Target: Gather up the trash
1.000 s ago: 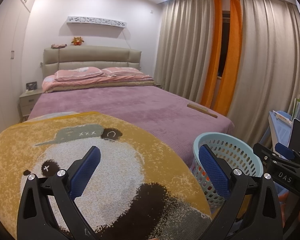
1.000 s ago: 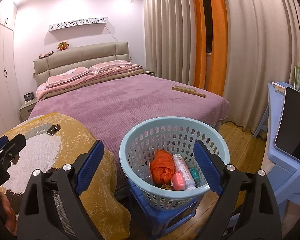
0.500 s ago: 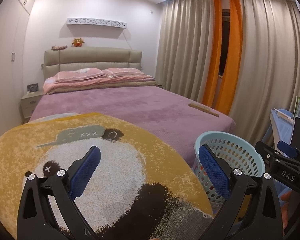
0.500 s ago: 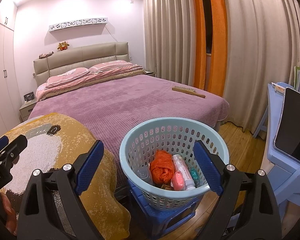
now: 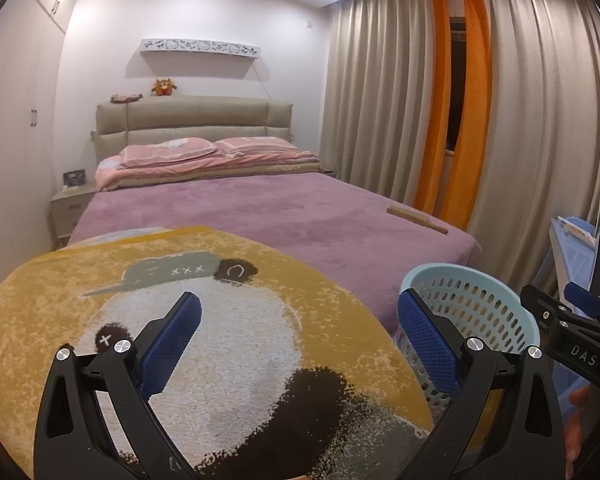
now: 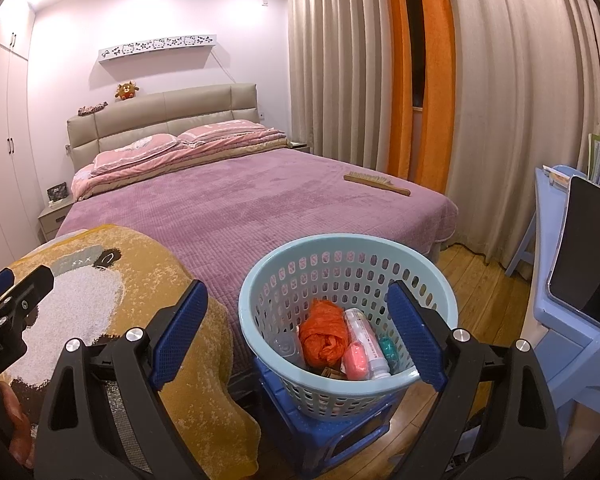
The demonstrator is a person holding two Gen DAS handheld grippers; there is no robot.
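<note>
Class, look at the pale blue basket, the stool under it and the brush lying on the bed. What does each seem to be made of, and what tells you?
Basket: moulded plastic, fairly matte, judging by its even rows of punched holes and smooth rolled rim.
Stool: likely hard plastic, glossier, with a moulded ribbed top.
Brush: probably wood, given its tan colour; the bristles are too small to tell.

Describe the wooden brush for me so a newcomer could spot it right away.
Start at the bed with the purple cover. On its right side, near the foot corner by the orange curtains, lies the wooden brush. It is the only loose object on the purple cover: long, flat and tan, with a handle.
</note>
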